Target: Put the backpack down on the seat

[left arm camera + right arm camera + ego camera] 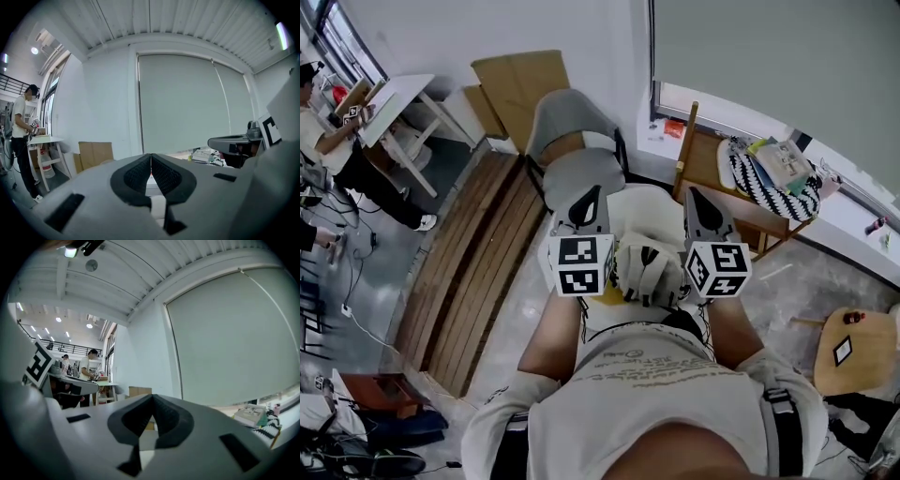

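- One backpack (649, 272), pale and lumpy, sits dead centre below me, close against my chest and flanked by both tools. That's the thing to land.
- Just beyond it is a pale seat (649, 202), straight ahead between the two claw noses. I judge that's the landing spot. From up here I can't tell whether the bag's bottom already rests on its near edge or hangs just short of it.
- My left claw (591, 199) is on the bag's left side, nose pointing forward. Its own view shows the dark pads pressed tip to tip with nothing pinched between them, so it's closed and empty.
- My right claw (697, 202) mirrors it on the other side, pads also together and no strap or fabric in the bite.
- Why like this? My read is that the two closed claws bracket the bag and steady it by its sides, keeping it square to the seat, not carrying it by a strap.
- Both claw cameras look level across the room at the blind and far wall, which fits tools held flat, not dipping.
- Further out there's a grey chair (579, 169) behind the pale seat, and a wooden chair (705, 161) on the right loaded with a striped bag (769, 187). That one is taken, hence the centre seat.
- Planks (473, 258) lie on the floor at left and a round stool (853, 352) stands off right, both well clear.
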A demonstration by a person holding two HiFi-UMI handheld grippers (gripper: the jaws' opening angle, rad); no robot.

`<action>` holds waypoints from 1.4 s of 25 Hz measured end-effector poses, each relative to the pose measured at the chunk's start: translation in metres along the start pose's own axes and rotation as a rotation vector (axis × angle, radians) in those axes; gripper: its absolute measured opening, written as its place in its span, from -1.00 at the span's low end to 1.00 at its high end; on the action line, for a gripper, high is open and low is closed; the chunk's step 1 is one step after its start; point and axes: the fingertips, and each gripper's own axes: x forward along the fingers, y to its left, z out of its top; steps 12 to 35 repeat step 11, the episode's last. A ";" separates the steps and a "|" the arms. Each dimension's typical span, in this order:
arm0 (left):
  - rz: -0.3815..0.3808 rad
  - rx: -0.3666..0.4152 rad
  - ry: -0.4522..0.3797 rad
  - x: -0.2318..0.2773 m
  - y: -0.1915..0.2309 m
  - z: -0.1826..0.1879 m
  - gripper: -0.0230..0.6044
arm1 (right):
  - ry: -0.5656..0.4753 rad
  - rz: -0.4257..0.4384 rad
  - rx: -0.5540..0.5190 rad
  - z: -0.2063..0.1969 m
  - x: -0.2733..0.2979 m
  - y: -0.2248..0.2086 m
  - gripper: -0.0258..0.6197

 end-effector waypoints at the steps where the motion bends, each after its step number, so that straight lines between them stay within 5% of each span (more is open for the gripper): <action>1: 0.001 -0.001 0.000 -0.001 0.000 -0.001 -0.86 | 0.009 0.003 -0.002 -0.003 0.000 0.001 -0.84; 35: 0.024 -0.034 0.005 -0.019 0.004 -0.014 -0.85 | 0.041 0.016 -0.007 -0.018 -0.010 0.015 -0.84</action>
